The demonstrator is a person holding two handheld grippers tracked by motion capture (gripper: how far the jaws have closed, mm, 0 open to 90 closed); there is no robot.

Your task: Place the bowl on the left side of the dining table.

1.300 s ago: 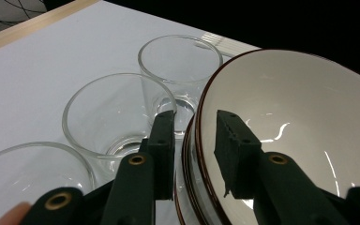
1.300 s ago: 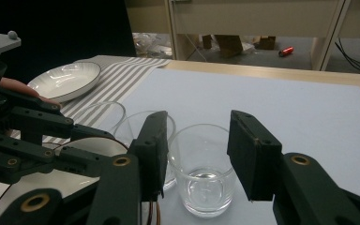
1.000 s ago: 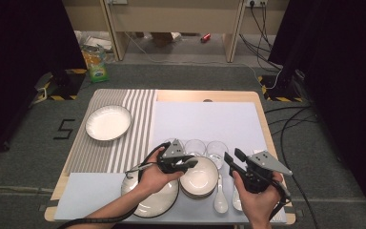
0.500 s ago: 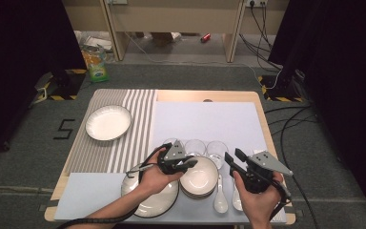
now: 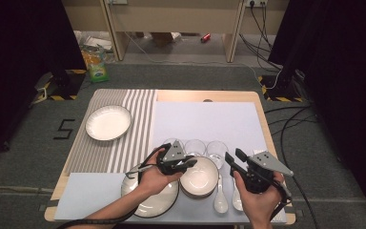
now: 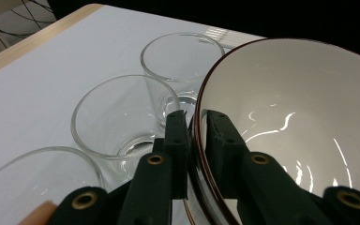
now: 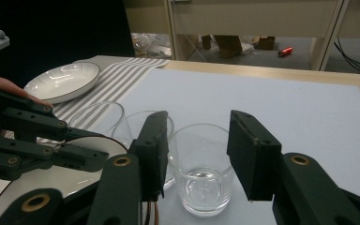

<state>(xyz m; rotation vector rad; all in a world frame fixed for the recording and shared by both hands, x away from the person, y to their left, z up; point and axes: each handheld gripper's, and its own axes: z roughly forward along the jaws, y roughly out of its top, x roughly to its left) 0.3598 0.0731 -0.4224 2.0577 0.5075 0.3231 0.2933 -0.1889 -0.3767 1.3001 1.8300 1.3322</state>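
Near desk's front edge, my left gripper [image 6: 197,123] has just been closing, now pinching bowl [image 6: 300,126] rim. Three glasses [image 6: 122,119] crowd just beside bowl. My right gripper [image 7: 197,154] gapes, holding nothing, nearest glass [image 7: 201,168] ahead. Spoons [image 5: 220,198] beside bowl.

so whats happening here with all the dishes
A person at a table works a hand-held gripper in each hand. The left gripper has just been closing its fingers on the rim of a white bowl, one inside and one outside. The right gripper is open, lined up on a glass but not touching it. Three glasses stand in a row, two spoons lie beside the bowl, and a plate sits on the striped mat.
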